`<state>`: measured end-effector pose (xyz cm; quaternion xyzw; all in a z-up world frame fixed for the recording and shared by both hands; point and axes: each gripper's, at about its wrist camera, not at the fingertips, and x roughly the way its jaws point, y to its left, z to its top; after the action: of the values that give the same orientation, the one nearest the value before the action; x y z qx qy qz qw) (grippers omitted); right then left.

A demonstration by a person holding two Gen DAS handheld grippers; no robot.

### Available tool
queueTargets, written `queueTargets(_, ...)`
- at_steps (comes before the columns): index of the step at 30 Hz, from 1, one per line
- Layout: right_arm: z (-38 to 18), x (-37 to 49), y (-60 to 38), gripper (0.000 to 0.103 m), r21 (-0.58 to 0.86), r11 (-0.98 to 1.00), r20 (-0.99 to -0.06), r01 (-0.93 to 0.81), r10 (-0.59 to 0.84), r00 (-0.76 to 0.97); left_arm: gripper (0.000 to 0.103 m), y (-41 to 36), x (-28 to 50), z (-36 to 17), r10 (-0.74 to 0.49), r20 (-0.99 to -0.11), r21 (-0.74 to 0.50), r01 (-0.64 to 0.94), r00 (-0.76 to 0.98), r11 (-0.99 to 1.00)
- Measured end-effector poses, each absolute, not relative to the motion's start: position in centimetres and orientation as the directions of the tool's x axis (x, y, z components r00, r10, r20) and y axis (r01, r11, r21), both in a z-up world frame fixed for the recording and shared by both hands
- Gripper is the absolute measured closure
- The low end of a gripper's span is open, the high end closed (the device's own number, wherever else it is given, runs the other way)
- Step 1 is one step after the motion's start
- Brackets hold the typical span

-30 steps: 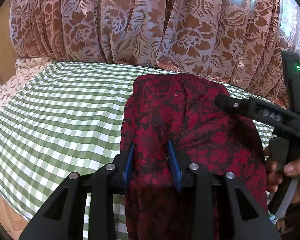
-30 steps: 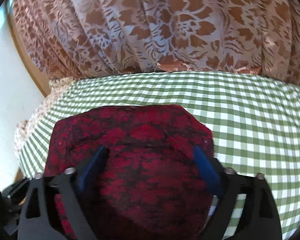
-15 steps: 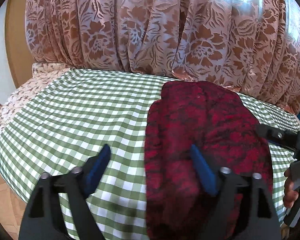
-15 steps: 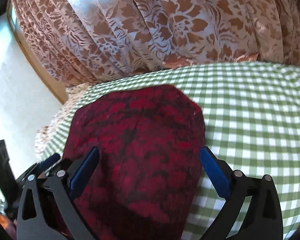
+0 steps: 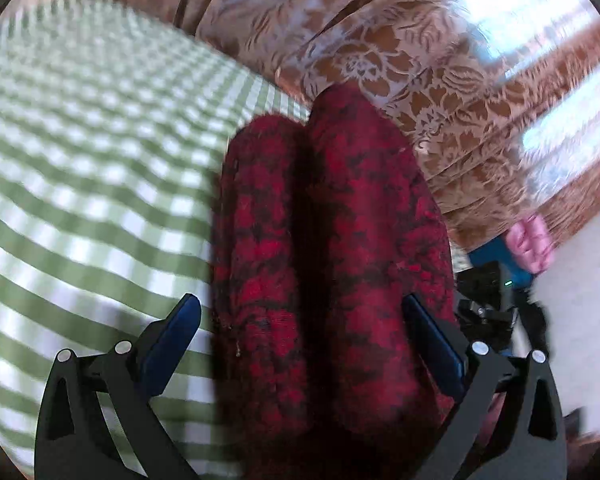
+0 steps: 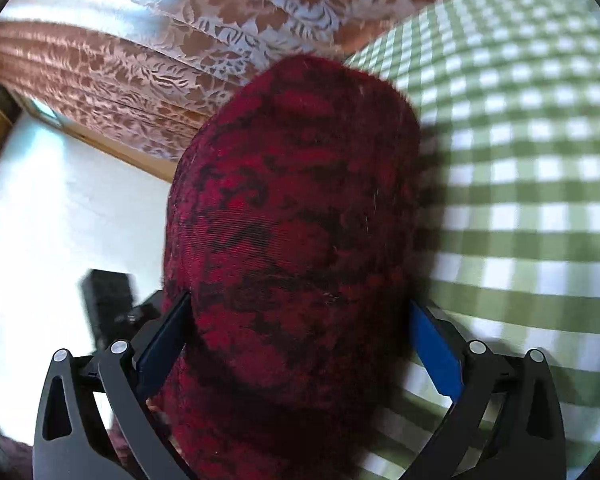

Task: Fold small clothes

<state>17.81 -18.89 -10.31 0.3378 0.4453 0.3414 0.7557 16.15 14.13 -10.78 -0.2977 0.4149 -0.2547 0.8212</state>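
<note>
Red-and-black patterned garment (image 5: 332,248) bunched down the frame centre, over the green checked table (image 5: 80,184). Left gripper (image 5: 300,332) fingers spread wide around it; right gripper (image 6: 300,332) fingers wide too, flanking the cloth. Floral curtain (image 5: 400,52) upper right.

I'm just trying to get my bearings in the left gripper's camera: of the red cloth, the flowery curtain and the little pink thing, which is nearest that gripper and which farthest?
From the left gripper:
1. Red cloth: nearest, lying between the open fingers.
2. Flowery curtain: beyond the cloth's far end, across the top.
3. Pink thing: off to the right; blurred, so its rank against the curtain is too close to call.
</note>
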Motion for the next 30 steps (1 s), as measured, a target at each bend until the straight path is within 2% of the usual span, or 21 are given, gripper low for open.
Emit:
queueTargets(3, -10.6, 18.0, -18.1, 0.003, 0.823, 0.519, -0.420, -0.230, 0.829, 0.370, 0.003, 13.8, 17.1, -13.1, -0.764, -0.449, -0.795, 0.183, 0.463, 0.578)
queueTargets(5, -10.6, 18.2, -17.4, 0.003, 0.815, 0.526, -0.425, -0.242, 0.827, 0.367, 0.012, 13.4, 17.2, -13.4, -0.790, -0.413, -0.808, 0.218, 0.453, 0.548)
queueTargets(10, -9.5, 19.1, -15.8, 0.004, 0.803, 0.526, -0.441, -0.279, 0.840, 0.317, 0.023, 13.4, 16.1, -13.4, -0.813, -0.346, -0.817, 0.277, 0.468, 0.506)
queueTargets(14, -7.4, 19.4, -14.7, 0.012, 0.779, 0.524, -0.443, -0.345, 0.849, 0.288, 0.024, 14.6, 14.8, -12.3, -0.818, -0.290, -0.830, 0.296, 0.496, 0.473)
queueTargets(18, -4.2, 20.2, -13.2, 0.013, 0.746, 0.507, -0.437, -0.432, 0.862, 0.256, 0.024, 16.1, 14.2, -10.2, -0.807, -0.249, -0.824, 0.321, 0.536, 0.467)
queueTargets(23, -0.9, 23.7, -11.6, 0.013, 0.730, 0.453, -0.398, -0.511, 0.890, 0.221, 0.024, 17.8, 16.1, -6.3, -0.767, -0.245, -0.777, 0.354, 0.592, 0.521)
queueTargets(30, 0.0, 31.5, -9.9, 0.014, 0.748, 0.413, -0.387, -0.519, 0.907, 0.165, 0.023, 19.0, 23.0, -3.7, -0.699, -0.307, -0.728, 0.314, 0.646, 0.610)
